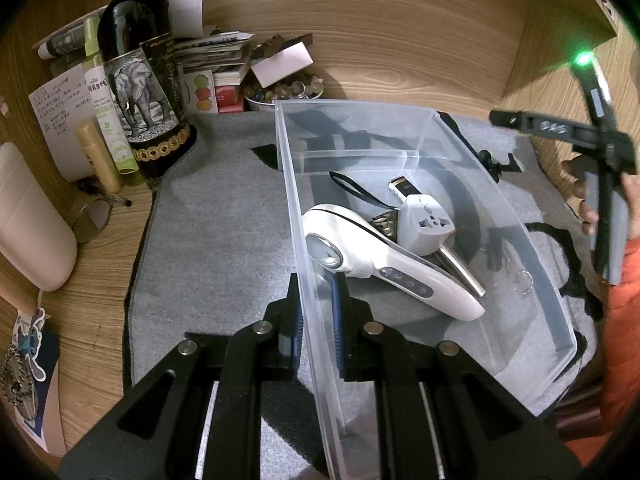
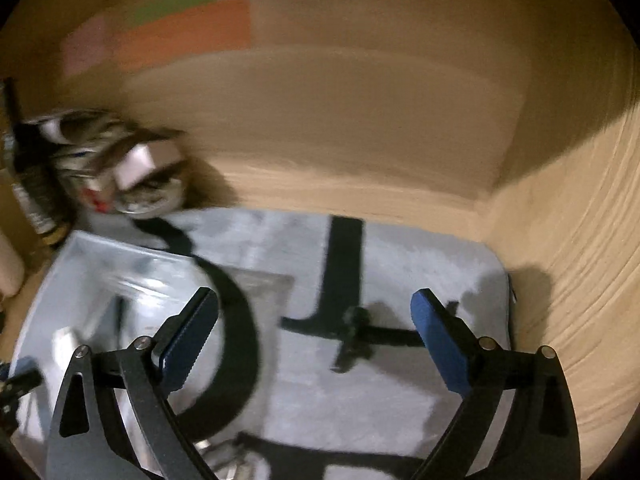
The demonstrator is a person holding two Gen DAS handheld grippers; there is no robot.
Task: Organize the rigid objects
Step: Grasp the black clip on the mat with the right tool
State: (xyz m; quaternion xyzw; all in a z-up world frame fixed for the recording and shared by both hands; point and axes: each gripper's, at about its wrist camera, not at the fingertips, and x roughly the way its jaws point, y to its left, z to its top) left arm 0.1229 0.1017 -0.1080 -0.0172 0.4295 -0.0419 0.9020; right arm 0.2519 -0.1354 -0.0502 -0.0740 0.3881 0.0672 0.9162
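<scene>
1. Black left gripper fills the near edge of its own view, its blue-padded fingers clenched on the near side wall of the clear plastic bin, one finger inside and one outside; the grasp likely steadies the bin while things go in.
2. Inside the bin, toward its near half, lie a white handheld device, a white travel adapter resting against it, a small dark-and-white rectangular item behind the adapter, a black wrist loop and a metal handle poking out beneath.
3. Right gripper hangs beyond the bin's right wall, fingers released wide with nothing between them, above the grey mat; its view is blurred.
4. Left of the bin on the counter stand a wine bottle and a bowl of beads, probably not part of the sorting.
</scene>
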